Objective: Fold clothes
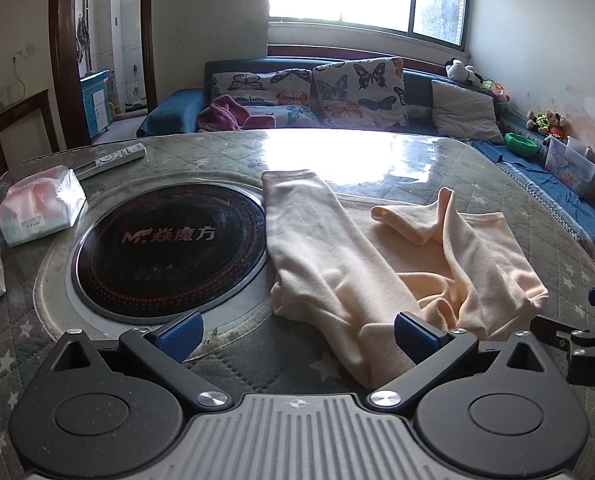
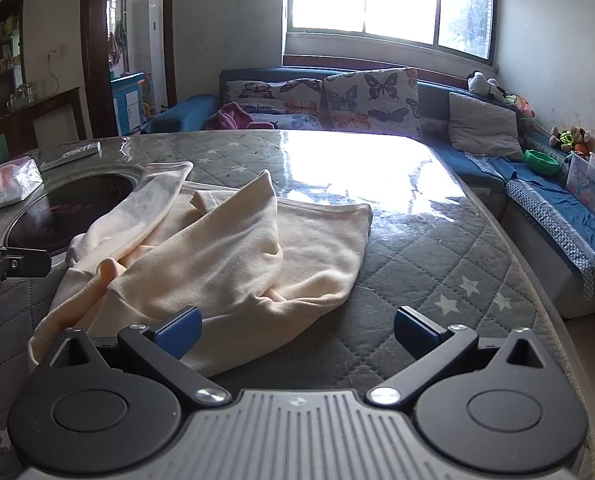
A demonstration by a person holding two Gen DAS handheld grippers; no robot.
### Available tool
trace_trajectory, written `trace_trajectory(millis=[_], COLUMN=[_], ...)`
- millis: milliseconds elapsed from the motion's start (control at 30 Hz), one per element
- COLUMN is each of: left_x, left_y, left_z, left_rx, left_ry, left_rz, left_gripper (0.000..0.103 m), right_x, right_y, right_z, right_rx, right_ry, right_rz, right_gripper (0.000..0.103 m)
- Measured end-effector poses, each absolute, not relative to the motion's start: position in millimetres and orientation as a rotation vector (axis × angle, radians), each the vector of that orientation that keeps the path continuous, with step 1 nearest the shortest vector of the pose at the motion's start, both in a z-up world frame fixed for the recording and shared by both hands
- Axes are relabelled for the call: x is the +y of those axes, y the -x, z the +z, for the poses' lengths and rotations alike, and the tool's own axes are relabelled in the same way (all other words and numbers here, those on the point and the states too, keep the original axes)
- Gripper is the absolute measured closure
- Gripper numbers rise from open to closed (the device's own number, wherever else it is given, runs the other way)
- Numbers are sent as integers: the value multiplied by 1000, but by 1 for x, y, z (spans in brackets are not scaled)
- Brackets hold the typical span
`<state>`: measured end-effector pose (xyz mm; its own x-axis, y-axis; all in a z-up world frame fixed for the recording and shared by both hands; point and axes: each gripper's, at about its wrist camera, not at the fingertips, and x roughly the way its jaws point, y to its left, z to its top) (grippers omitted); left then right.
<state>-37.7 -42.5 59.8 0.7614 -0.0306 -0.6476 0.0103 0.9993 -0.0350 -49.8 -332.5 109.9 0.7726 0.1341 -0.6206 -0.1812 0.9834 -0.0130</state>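
Note:
A cream long-sleeved garment (image 1: 377, 264) lies rumpled on the quilted table (image 1: 233, 364), one sleeve stretched toward the far left and the other folded over its body. It also shows in the right wrist view (image 2: 225, 256). My left gripper (image 1: 297, 336) is open and empty, low over the table at the garment's near left edge. My right gripper (image 2: 297, 334) is open and empty at the garment's near right edge. The right gripper's fingers (image 1: 585, 340) show at the right of the left wrist view. The left gripper's fingers (image 2: 13, 264) show at the left of the right wrist view.
A round black cooktop (image 1: 169, 248) is set in the table left of the garment. A tissue pack (image 1: 37, 210) and a remote (image 1: 113, 160) lie at the far left. A blue sofa (image 1: 337, 92) with cushions stands behind, a bench with toys (image 2: 569, 184) on the right.

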Motion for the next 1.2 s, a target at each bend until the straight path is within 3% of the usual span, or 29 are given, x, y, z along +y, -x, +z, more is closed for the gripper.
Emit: trace_trajectory(millis=[633,900,1033,1200], left_x=[-55,-59,-57,-60], left_y=[-30,-85,-113,-149], left_z=[64,59,55,50], left_rx=[696,715,729,748], left_ry=[-26,-56,-49,-35], left_rz=[-38,-53,-48,-33], left_gripper=[1,11,12,12], right_x=[-315,-311,-309,-304], right_y=[-2,-52,-80,-114], right_z=[115,110,109,102], right_rx=[654,695,711,746], right_ry=[129,90,56,30], right_rz=[228,280,305,330], right_gripper=[1,18,22,35])
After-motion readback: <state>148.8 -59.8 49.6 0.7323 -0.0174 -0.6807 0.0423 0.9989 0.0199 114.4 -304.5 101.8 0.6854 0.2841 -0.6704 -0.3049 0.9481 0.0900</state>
